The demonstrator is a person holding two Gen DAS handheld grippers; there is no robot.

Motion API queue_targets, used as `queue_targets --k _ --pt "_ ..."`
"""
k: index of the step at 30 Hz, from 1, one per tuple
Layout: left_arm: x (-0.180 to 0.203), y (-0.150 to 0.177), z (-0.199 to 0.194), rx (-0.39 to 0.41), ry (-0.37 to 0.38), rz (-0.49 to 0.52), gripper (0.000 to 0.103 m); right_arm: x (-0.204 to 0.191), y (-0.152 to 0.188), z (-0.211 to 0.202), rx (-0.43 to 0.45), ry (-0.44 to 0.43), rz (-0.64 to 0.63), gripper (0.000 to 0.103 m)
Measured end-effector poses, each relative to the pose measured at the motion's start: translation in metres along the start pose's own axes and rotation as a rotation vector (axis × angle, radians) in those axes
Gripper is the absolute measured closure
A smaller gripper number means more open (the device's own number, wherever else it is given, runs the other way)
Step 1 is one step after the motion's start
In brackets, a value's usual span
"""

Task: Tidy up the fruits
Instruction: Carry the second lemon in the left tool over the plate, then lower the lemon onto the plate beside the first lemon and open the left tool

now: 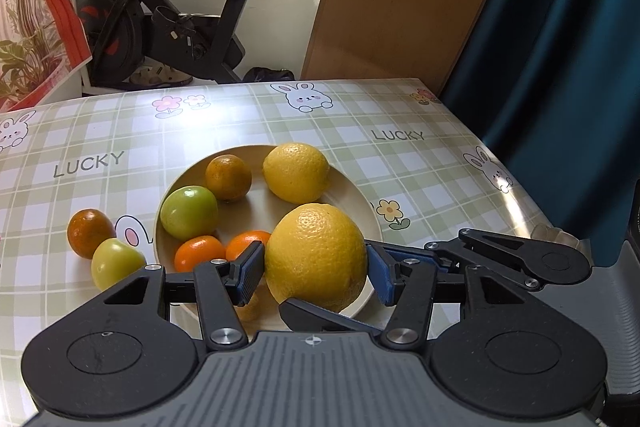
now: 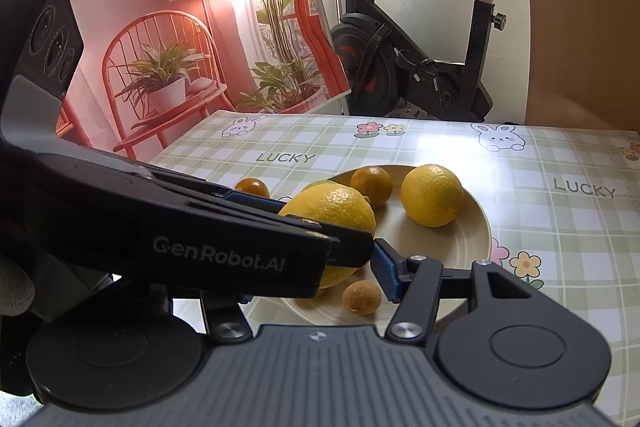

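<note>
The left gripper [image 1: 316,269] holds a big yellow lemon [image 1: 316,257] over the plate [image 1: 362,203].

Its two blue pads [image 1: 250,273] press the lemon from both sides, at the fat middle. The lemon stands tall between them, with its long way going up and down and a little tilted. It hangs just above the near edge of the plate, where another lemon [image 1: 296,172], a green fruit [image 1: 189,213], a brownish orange [image 1: 228,177] and two small oranges [image 1: 200,253] already sit. To do this well, I think the gripper should go down slowly into the bare spot, then let go softly so the lemon does not roll. The right gripper [image 2: 316,283] waits close by; one blue pad [image 2: 386,275] shows, but the other is hidden, so I cannot tell if it is open. Two more fruits [image 1: 91,233] lie on the tablecloth [image 1: 440,163] beside the plate.
</note>
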State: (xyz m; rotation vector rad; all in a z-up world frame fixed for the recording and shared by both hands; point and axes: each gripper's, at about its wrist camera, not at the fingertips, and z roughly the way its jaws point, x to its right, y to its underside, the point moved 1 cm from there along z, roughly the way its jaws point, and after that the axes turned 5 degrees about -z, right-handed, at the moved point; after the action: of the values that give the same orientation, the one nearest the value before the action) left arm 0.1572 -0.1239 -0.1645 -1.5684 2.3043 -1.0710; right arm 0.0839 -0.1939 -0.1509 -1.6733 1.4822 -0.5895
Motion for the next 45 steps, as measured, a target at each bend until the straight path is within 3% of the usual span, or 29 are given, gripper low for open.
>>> queue_targets --k 11,16,31,45 --pt "0.008 -0.011 0.036 -0.05 0.029 0.006 0.045 0.032 0.007 0.008 -0.027 0.039 0.05 0.045" --pt "0.001 -0.021 0.052 -0.06 0.004 -0.018 0.045 0.045 0.0 0.022 -0.053 0.041 0.058 0.045" --pt "-0.033 -0.043 0.071 -0.054 -0.021 -0.091 0.045 0.048 -0.027 0.067 -0.099 -0.012 -0.008 0.043" --pt "-0.036 -0.034 0.081 -0.092 -0.036 -0.098 0.045 0.048 -0.02 0.077 -0.14 -0.014 0.027 0.042"
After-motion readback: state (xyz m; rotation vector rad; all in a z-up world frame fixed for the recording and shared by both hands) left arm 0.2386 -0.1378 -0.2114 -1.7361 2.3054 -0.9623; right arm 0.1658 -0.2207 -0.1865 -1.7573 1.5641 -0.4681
